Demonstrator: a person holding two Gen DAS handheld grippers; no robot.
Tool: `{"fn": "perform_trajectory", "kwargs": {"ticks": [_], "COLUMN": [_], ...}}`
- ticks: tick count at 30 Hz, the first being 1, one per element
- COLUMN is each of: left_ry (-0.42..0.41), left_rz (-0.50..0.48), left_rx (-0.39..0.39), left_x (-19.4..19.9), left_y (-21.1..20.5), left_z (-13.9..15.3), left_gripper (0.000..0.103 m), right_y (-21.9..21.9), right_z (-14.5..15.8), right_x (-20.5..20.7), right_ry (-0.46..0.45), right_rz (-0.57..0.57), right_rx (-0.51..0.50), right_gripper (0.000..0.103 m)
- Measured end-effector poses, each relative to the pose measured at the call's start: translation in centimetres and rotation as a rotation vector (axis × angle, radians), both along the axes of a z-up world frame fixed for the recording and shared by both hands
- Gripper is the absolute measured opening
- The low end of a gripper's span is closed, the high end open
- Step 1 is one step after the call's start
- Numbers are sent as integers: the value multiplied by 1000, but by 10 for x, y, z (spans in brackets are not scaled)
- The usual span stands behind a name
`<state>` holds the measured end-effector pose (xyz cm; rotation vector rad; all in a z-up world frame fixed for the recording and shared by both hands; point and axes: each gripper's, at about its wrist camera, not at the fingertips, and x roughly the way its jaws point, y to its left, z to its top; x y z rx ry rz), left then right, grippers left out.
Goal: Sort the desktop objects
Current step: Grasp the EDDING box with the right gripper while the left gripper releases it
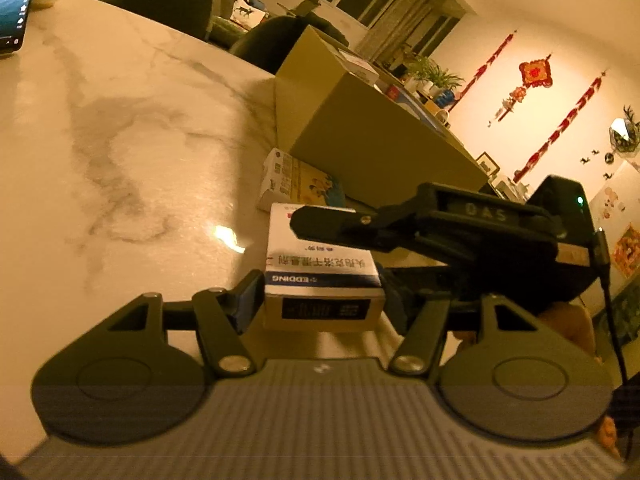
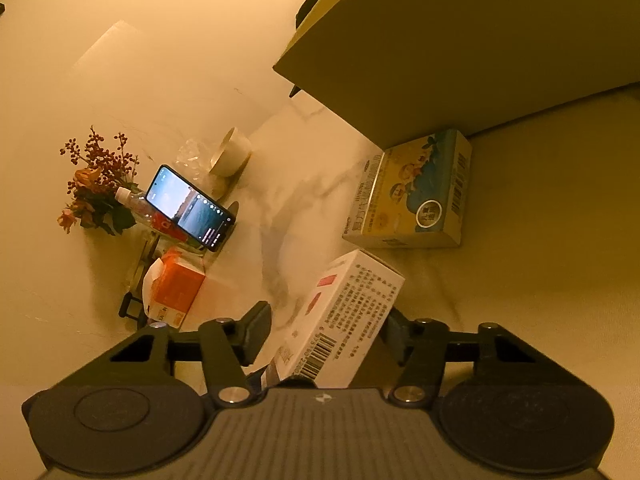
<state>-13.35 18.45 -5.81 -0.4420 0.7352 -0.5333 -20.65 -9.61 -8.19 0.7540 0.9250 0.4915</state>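
A white medicine box [image 1: 320,268] with a blue band sits low over the marble table [image 1: 120,140]. My left gripper [image 1: 322,300] is shut on its near end, with the left pad flat against its side. My right gripper reaches in from the right, and one of its fingers [image 1: 320,220] lies across the box's far top. In the right wrist view the same white box [image 2: 348,312] stands tilted between the jaws of my right gripper [image 2: 324,334]. The right pad is against the box, and a gap of table shows beside the left pad.
A yellow and blue carton [image 2: 412,196] lies just beyond, against a big cardboard box [image 2: 460,48]. Further off are a lit phone [image 2: 188,208], an orange packet [image 2: 176,284], a tape roll [image 2: 232,152], a bottle and flowers [image 2: 96,176]. Chairs stand behind the table.
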Motion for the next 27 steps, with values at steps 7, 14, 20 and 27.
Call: {"fn": "perform_trajectory", "kwargs": {"ticks": [7, 14, 20, 27], "left_ry": [16, 2, 20, 31], "left_rz": [-14, -25, -26, -12], "left_rx": [-9, -4, -12, -7], "left_x": [3, 4, 7, 11], "left_y": [-1, -2, -2, -3], "left_z": [0, 5, 5, 6], "left_gripper": [60, 75, 90, 101], "right_y": [-5, -12, -21, -30], "right_z": [-3, 1, 5, 16], "right_x": [0, 0, 0, -1], "right_ry": [3, -24, -39, -74], "right_rz": [-13, -35, -62, -84], "right_rx": [25, 28, 19, 4], "right_gripper": [36, 31, 31, 31]}}
